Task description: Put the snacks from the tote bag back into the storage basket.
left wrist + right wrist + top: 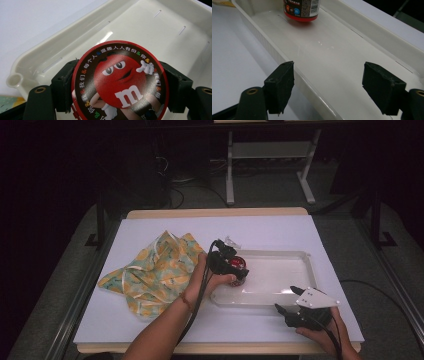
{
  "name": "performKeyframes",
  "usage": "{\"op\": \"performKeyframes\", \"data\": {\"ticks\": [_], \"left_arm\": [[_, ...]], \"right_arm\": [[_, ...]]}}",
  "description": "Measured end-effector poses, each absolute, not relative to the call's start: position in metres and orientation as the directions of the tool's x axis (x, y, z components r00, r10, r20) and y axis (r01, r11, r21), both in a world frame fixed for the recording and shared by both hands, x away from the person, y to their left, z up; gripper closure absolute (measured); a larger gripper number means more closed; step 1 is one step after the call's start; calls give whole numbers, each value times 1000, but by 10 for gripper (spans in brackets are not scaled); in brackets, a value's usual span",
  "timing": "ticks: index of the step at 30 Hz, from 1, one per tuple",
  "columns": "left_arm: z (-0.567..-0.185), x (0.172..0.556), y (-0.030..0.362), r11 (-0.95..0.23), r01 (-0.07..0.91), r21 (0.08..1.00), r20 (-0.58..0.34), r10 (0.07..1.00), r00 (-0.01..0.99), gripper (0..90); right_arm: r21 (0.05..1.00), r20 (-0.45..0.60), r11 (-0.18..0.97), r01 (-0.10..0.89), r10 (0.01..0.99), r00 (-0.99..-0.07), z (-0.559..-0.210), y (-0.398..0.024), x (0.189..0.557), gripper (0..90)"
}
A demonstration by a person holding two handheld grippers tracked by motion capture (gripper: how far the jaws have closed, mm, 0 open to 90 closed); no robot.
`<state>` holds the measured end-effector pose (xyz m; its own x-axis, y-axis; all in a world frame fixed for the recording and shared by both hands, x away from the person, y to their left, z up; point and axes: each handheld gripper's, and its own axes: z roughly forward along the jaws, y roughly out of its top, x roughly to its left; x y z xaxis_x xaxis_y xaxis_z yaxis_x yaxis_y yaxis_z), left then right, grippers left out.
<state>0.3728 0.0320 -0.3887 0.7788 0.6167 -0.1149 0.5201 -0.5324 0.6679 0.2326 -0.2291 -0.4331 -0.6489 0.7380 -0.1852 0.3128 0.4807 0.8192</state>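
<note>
left fingers [62, 85] around the candy tin [120, 82], lid legible

White "m" and ringed Chinese characters on the red can lid [120, 85].

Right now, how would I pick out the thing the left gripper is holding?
Find the white tray on the table's right half. At its left end the left gripper clamps a small round can. Its red lid shows a red cartoon candy with a white "m".
</note>
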Motion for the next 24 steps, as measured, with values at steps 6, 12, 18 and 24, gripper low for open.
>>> {"op": "performKeyframes", "data": {"ticks": [6,12,18,24], "left_arm": [[-391,374,30,-531,523,667,-116,619,777,254],[-394,376,29,-522,536,664,-127,628,768,254],[-397,377,27,-518,544,660,-126,637,760,254],[-400,378,25,-521,546,656,-127,637,760,253]], "right_arm": [[820,-184,479,313,739,-648,-433,-229,232,249],[819,-185,480,313,738,-649,-433,-229,232,250],[819,-184,480,314,738,-649,-433,-229,233,249],[819,-183,479,315,740,-648,-433,-230,233,249]]}}
